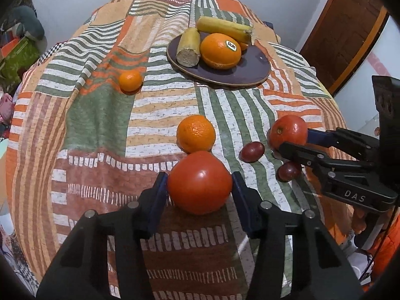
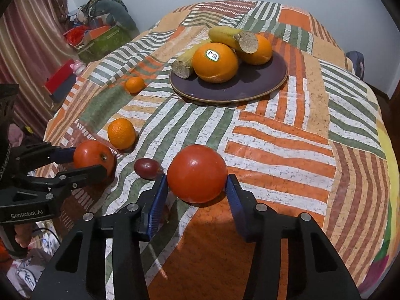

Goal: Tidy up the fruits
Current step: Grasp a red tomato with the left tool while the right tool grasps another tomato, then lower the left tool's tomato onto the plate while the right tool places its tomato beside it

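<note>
Two tomatoes sit near the table's front edge, one tomato (image 1: 199,182) between the left gripper's (image 1: 200,187) pads, the other tomato (image 2: 196,173) between the right gripper's (image 2: 197,187) (whether either truly grips is unclear). Beyond stands the plate (image 2: 262,85).

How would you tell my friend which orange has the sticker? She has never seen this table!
Look to the far side of the striped tablecloth for the dark purple plate piled with fruit. At the front of the pile sits the sticker orange. It is the only fruit with a small white oval sticker on top; the plain orange behind it has none.
</note>
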A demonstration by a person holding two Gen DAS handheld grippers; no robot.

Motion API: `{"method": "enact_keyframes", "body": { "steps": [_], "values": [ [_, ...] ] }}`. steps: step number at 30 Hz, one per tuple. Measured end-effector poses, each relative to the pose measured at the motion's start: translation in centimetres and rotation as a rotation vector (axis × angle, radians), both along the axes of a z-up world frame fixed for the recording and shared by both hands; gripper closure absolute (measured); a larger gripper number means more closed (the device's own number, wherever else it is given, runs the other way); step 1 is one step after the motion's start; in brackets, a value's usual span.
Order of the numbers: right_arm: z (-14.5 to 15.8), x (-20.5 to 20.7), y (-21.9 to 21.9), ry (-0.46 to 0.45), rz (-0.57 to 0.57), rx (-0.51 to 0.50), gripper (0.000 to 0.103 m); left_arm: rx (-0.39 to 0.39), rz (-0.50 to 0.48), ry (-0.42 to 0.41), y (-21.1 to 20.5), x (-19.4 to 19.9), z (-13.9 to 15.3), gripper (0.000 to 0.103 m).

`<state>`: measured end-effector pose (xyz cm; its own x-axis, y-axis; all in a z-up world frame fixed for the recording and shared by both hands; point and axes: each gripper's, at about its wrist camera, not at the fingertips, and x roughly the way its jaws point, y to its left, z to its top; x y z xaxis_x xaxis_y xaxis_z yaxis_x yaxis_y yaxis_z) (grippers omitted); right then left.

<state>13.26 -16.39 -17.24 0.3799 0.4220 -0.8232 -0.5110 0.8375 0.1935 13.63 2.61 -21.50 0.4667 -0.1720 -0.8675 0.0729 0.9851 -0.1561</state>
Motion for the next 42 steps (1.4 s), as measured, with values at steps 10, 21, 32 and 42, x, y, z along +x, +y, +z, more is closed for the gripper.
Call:
{"method": "enact_keyframes", "body": {
  "steps": [10, 21, 32, 42],
  "values": [
    [1.7, 0.6, -0.9, -0.046, -0.031, 0.019, 0.059, 0.017, 0.023, -0.072, 0.9, 0.7, 3.3, 0.053],
    [4.2, 3.0, -2.1, -0.122, -0.083, 0.042, 0.059, 0.014, 0.024, -0.135, 0.0, 4.6, 5.7, 0.053],
    [4.2, 5.6, -2.2, -0.137, -0.1, 0.041, 0.059, 0.004, -0.034, -0.143, -1.5, 9.3, 5.5, 0.053],
    [2.7, 8.1, -1.2, -0.114, -0.086, 0.029, 0.059, -0.002, -0.065, -0.09, -2.1, 13.2, 3.4, 0.053]
  ]
}}
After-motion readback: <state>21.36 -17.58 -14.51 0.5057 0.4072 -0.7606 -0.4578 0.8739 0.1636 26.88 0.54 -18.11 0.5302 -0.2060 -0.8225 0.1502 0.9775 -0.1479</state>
